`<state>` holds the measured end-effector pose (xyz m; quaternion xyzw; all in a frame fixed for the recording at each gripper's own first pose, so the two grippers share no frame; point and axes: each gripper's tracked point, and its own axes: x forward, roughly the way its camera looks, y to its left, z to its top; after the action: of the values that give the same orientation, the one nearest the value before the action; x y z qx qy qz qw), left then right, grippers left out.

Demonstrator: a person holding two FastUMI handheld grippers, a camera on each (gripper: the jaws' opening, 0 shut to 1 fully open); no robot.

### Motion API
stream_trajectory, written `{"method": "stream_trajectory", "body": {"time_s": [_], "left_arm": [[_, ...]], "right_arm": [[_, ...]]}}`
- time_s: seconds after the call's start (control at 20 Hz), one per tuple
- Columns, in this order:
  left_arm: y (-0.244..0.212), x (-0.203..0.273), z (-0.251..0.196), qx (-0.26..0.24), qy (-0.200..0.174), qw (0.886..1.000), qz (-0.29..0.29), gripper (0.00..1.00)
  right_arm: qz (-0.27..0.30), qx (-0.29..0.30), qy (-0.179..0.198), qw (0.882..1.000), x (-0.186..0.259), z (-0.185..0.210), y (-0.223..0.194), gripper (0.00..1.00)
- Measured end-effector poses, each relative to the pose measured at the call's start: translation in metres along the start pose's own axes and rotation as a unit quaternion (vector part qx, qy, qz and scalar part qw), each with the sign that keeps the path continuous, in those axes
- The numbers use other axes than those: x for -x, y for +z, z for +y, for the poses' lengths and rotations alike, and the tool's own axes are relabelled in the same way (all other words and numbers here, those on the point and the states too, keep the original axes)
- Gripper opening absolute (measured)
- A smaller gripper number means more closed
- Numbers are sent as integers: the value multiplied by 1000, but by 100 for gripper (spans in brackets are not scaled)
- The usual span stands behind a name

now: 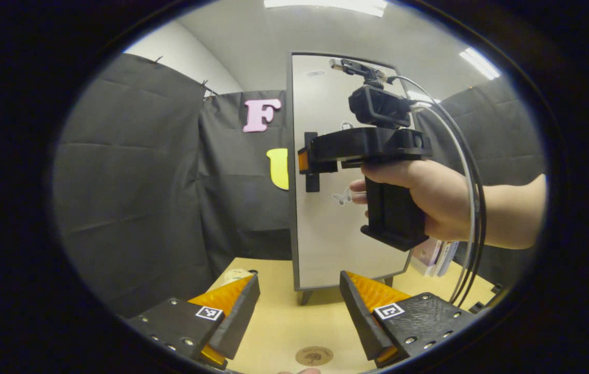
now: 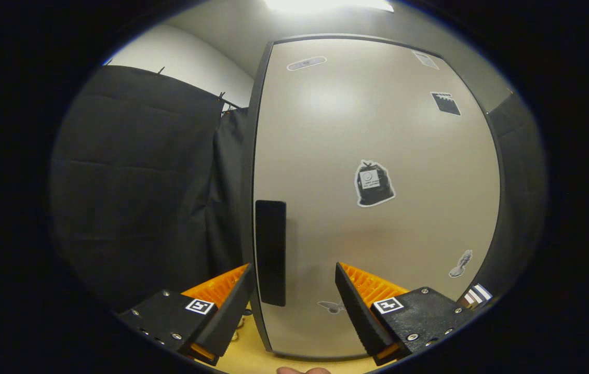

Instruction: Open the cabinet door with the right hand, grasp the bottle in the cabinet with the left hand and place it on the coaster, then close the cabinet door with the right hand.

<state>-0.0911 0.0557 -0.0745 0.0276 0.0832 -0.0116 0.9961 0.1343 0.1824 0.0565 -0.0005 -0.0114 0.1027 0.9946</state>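
A tall white cabinet stands on the wooden table with its door (image 1: 333,244) closed, so whatever is inside is hidden. In the right gripper view my right gripper (image 2: 293,270) is open, and the door's black handle (image 2: 270,252) on the left edge lies between its two fingers. From the left gripper view, a hand holds that right gripper (image 1: 306,162) up against the handle (image 1: 312,182). My left gripper (image 1: 299,280) is open, low over the table in front of the cabinet, holding nothing. A round brown coaster (image 1: 313,356) lies on the table just below it.
Several thin books (image 1: 437,257) lean behind the cabinet's right side. A pale round object (image 1: 236,274) sits at the table's (image 1: 284,322) left edge. Cables (image 1: 473,208) loop down from the right gripper. Black cloth walls stand close around.
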Motion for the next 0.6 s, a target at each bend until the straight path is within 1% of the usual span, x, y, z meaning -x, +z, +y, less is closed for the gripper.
{"method": "stream_trajectory", "body": {"time_s": [0.15,0.2,0.25,0.3,0.35,0.6], "left_arm": [[-6,3,5,9,15,1000,11,89],[-6,3,6,11,19,1000,15,89],[-6,3,6,13,23,1000,17,89],[-7,6,7,14,26,999,20,89],[-7,7,7,15,28,999,22,89],[-7,7,6,22,27,999,17,89]], "right_arm": [[10,10,4,1000,-15,12,-8,91],[12,15,4,1000,-19,13,-9,78],[17,15,18,1000,-21,19,-11,68],[30,19,21,999,-25,18,-15,47],[32,15,24,999,-24,19,-15,39],[51,17,65,996,-21,20,-17,23]]}}
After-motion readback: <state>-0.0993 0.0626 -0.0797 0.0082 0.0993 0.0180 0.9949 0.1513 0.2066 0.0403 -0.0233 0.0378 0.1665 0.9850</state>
